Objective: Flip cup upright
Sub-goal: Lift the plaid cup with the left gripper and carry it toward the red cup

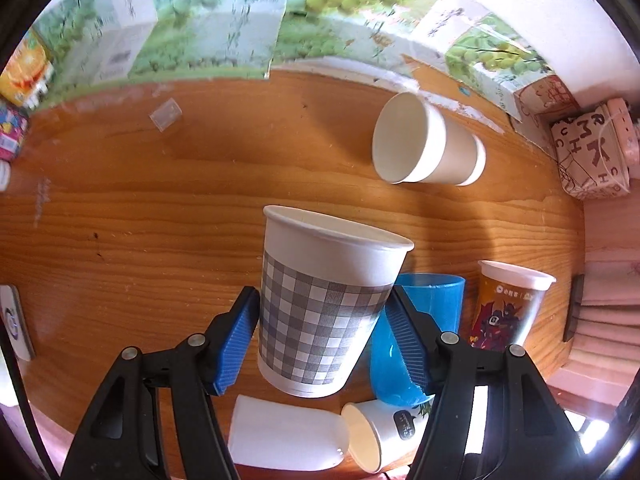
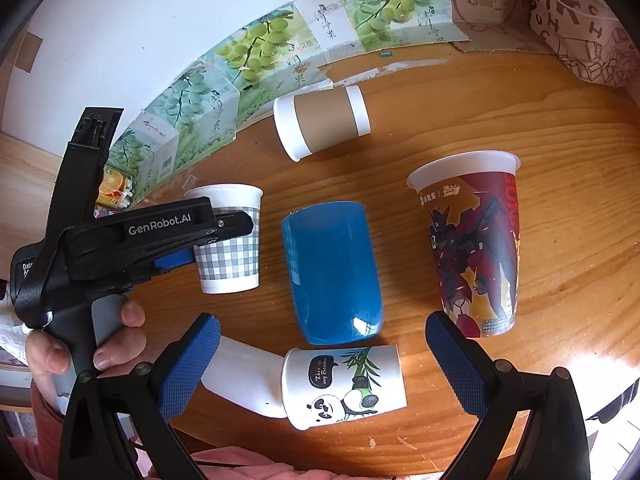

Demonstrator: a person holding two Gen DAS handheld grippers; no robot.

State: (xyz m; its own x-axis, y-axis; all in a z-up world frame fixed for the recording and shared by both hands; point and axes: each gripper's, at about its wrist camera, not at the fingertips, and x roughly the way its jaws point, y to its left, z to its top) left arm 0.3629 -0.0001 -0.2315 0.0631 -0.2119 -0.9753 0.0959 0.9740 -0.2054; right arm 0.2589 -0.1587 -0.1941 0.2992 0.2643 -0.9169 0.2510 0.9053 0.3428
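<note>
Left gripper [image 1: 324,332] clamps the checked cup [image 1: 320,300] mouth-up above the wooden surface [image 1: 160,208], seemingly to stand it; right gripper [image 2: 320,364] hovers, spread apart, over fallen cups.

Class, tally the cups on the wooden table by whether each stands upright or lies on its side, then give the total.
Upright: 2 – grey-checked white paper cup, robot-print plastic cup.
On its side: 4 – brown-sleeved white paper cup, blue plastic tumbler, panda-print white paper cup, plain white cup.
Total: 6
</note>
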